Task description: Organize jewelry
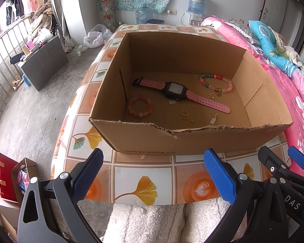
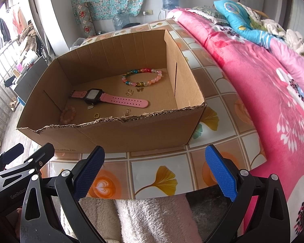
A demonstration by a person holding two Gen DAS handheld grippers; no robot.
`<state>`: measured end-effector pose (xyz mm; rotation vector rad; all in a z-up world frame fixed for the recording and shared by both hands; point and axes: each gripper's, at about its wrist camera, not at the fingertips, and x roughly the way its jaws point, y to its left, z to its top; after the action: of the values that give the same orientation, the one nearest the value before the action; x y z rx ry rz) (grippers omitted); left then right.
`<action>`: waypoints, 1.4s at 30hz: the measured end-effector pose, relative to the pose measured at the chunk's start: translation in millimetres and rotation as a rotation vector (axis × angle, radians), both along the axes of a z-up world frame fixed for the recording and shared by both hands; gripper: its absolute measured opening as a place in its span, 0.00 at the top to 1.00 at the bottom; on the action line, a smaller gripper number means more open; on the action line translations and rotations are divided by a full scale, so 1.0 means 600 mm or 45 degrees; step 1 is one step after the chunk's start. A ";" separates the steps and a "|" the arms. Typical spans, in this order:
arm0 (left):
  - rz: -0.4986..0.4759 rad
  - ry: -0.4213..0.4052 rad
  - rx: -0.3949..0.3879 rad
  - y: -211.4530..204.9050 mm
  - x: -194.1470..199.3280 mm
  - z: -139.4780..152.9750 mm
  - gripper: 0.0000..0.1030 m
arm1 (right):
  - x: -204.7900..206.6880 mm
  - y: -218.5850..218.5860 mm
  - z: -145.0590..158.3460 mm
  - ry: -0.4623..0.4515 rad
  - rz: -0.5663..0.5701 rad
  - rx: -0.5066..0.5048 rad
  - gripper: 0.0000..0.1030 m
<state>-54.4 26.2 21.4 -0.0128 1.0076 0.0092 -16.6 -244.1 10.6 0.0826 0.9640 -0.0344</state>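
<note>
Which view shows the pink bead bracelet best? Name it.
Left wrist view: the pink bead bracelet lies whole on the box floor. In the right wrist view, the box's torn front wall hides part of it.

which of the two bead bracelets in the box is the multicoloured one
The multicoloured bracelet lies at the far right of the cardboard box, beyond the pink watch. The other bracelet, by the left wall, is plain peach-pink beads throughout.

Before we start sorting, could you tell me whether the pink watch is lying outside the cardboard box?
No, the pink watch lies on the floor inside the cardboard box.
</note>
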 end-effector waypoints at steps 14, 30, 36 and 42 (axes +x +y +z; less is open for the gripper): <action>0.001 0.000 -0.001 0.001 0.000 0.000 0.05 | 0.000 0.000 0.001 -0.002 0.000 0.000 0.07; 0.001 0.001 -0.002 0.002 0.001 0.001 0.05 | 0.000 0.004 0.002 -0.001 -0.004 0.004 0.07; 0.003 -0.002 0.001 0.001 0.001 0.003 0.05 | 0.000 0.006 0.003 -0.002 -0.004 0.005 0.07; 0.002 -0.001 0.000 0.001 0.001 0.003 0.05 | 0.000 0.007 0.004 -0.003 -0.004 0.005 0.07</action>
<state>-53.8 27.0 23.1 -0.0138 1.0069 0.0108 -16.3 -239.9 12.8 0.0876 0.9614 -0.0356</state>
